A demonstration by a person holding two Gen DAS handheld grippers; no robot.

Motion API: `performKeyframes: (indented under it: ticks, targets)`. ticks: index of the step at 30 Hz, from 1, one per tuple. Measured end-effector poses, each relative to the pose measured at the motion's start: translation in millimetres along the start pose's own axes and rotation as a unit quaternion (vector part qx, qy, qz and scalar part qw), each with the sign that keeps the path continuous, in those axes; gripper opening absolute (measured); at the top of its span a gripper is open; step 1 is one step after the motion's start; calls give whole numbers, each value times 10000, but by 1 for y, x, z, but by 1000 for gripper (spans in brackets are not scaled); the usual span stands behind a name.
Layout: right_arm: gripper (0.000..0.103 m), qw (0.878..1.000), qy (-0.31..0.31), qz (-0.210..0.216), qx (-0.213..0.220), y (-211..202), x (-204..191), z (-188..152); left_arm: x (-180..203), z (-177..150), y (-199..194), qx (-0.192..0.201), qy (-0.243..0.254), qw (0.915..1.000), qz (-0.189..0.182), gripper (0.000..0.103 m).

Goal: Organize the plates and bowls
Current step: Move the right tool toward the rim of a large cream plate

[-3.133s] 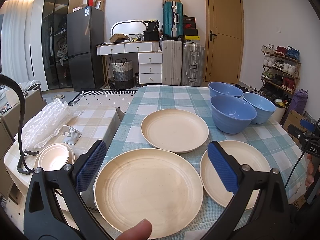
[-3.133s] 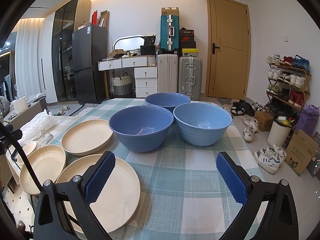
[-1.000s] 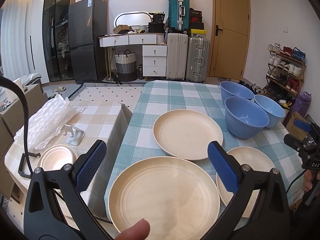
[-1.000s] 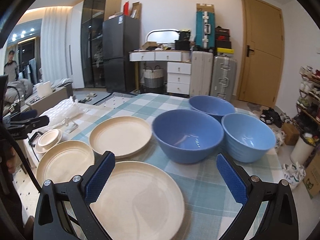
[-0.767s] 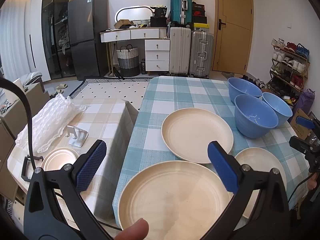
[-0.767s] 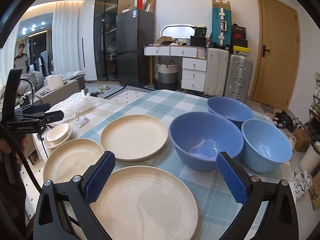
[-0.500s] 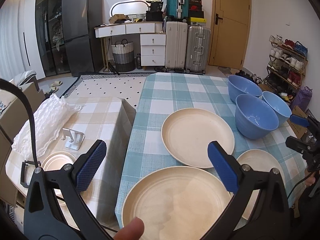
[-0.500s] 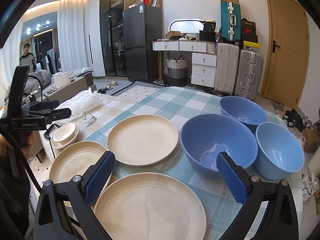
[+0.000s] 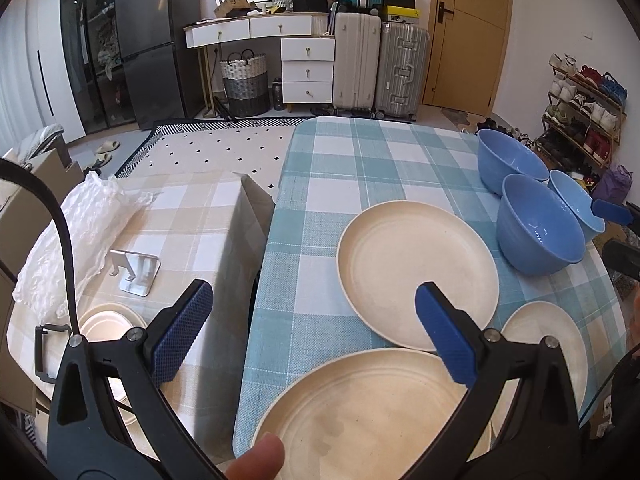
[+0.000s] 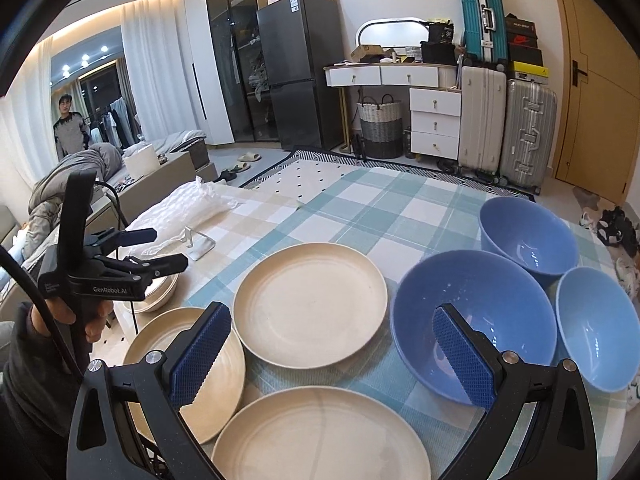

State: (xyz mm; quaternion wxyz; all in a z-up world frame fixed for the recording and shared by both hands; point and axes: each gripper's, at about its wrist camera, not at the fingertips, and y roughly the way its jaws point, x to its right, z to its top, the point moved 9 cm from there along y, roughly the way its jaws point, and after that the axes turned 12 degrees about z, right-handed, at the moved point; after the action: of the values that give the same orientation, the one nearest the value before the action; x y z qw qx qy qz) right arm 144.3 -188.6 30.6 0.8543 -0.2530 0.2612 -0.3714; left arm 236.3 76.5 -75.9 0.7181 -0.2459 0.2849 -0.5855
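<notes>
On the far left a lower beige-checked bench [image 9: 192, 216] carries crumpled bubble wrap [image 9: 76, 232], a small metal stand [image 9: 136, 270] and a short stack of small cream plates [image 9: 108, 324] near its front edge. The left tool [image 9: 312, 332] hovers above the near left corner of the teal-checked bench [image 9: 360, 168], its blue-padded fingers spread wide apart with nothing between them; a fingertip [image 9: 256, 460] shows at the bottom edge of that view. Below it, at the near edge, lies a large cream plate [image 9: 360, 416]; just behind that sits a second cream plate [image 9: 416, 272], and to the right of the large one a third cream plate [image 9: 540, 340], partly hidden by the tool's finger. Farther right stand three blue bowls close together: the big bowl [image 10: 476, 320] nearest the plates, another blue bowl [image 10: 528, 236] behind it, and a paler bowl [image 10: 596, 324] at the right edge. The right tool [image 10: 332, 348] hangs over the near plates and the big bowl, its fingers likewise wide apart and holding nothing. A hand [image 10: 72, 316] grips the left tool's handle at the left of the right wrist view
</notes>
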Motion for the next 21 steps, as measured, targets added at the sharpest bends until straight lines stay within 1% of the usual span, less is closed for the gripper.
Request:
performKeyframes:
  ticks: [7,9,11,16,21]
  targets:
    - [103,9994,-156,109,-283,22,-2,18,5,2,20,-243,94,9997,0,101]
    - [103,9989,-261,141,-358,27,-4,21,7,3,24,-291,98,9995,-62,101]
    - [103,9984,-321,139,-438,34,-6,23,7,3,28,-335,118,9994,-47,101]
    - [103,9968,-365,176,-686,54,-6,28,12,2,40,-456,167,9988,-49,101]
    - [103,9941,-452,180,-966,73,-2,31,17,0,50,-569,174,9981,-150,101]
